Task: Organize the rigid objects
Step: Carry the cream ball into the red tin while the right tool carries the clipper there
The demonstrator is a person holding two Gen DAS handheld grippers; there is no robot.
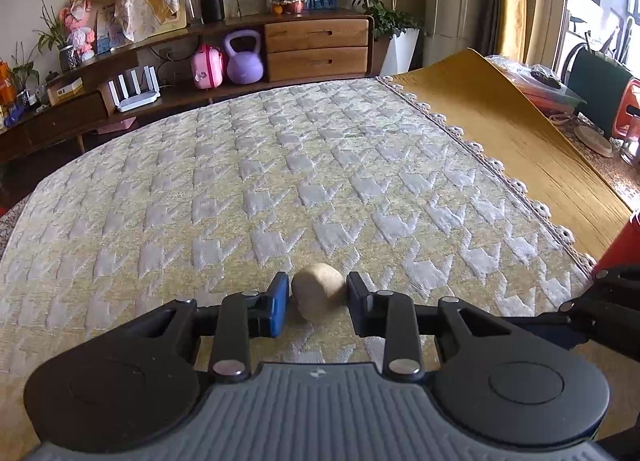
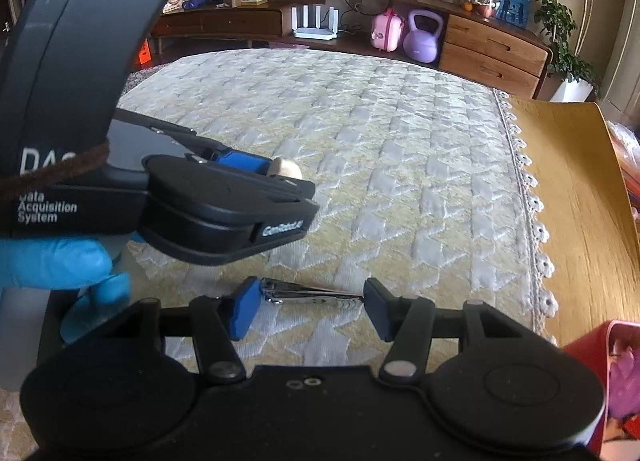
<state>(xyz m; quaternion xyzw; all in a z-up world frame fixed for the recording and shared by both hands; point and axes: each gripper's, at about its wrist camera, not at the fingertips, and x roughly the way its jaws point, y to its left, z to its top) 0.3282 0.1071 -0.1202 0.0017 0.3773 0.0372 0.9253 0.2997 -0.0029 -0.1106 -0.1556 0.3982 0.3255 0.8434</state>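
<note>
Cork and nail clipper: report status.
Left gripper shut on cork. Right gripper shut on nail clipper, lengthwise. Both low over tablecloth. Nothing in the way.

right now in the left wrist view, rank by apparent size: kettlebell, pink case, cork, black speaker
1. cork, though nearness to the camera inflates it
2. kettlebell
3. pink case
4. black speaker

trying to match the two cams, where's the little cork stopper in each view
Left wrist: the cork stopper sits bottom centre, between the left gripper's blue pads.
Right wrist: cork stopper left of centre, poking out beyond the left gripper.
Shared landmark: purple kettlebell by the wooden drawers.
</note>
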